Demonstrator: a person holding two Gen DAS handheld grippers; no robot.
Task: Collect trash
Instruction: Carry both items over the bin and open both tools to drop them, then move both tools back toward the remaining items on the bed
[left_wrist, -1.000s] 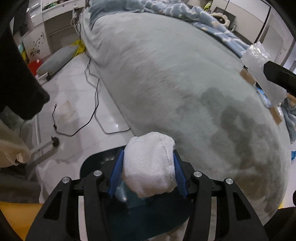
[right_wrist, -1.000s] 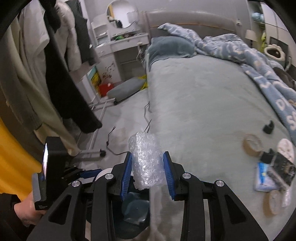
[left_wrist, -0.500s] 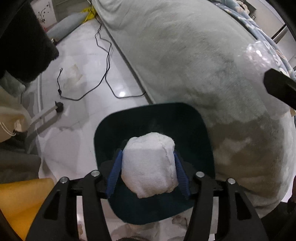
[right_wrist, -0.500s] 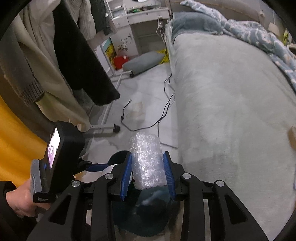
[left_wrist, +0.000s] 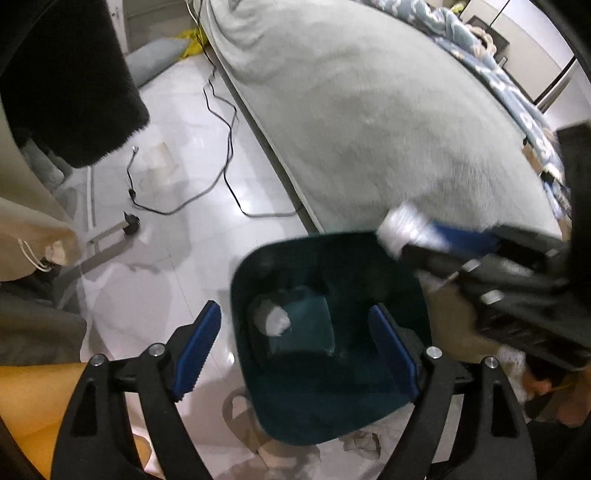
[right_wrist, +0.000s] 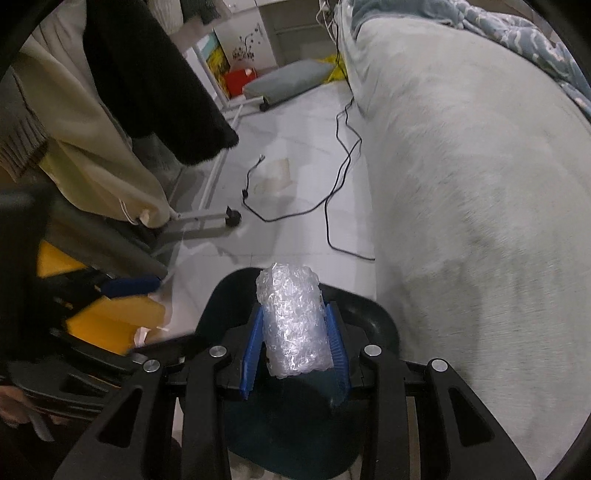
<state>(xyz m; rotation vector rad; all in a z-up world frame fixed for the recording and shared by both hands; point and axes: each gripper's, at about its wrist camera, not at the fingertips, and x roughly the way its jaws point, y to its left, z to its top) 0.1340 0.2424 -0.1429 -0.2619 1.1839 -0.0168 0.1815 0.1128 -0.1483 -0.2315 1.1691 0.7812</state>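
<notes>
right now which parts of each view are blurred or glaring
Left wrist view: the right gripper is motion-smeared over the bin, and the floor tiles glare. Right wrist view: the bubble wrap is sharp, the left edge smeared.

I count one dark bin (left_wrist: 402, 266) by the bed (left_wrist: 369, 110), one white wad (left_wrist: 275, 321) inside it, one bubble-wrap roll (right_wrist: 293, 325) above it, perhaps two black cables (left_wrist: 225, 147) beyond.

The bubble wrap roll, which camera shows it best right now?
The right wrist view: the bubble wrap roll sits sharp and centred, clamped in the right gripper above the dark bin. The left wrist view shows only a blurred whitish end of it at the bin's far rim.
</notes>
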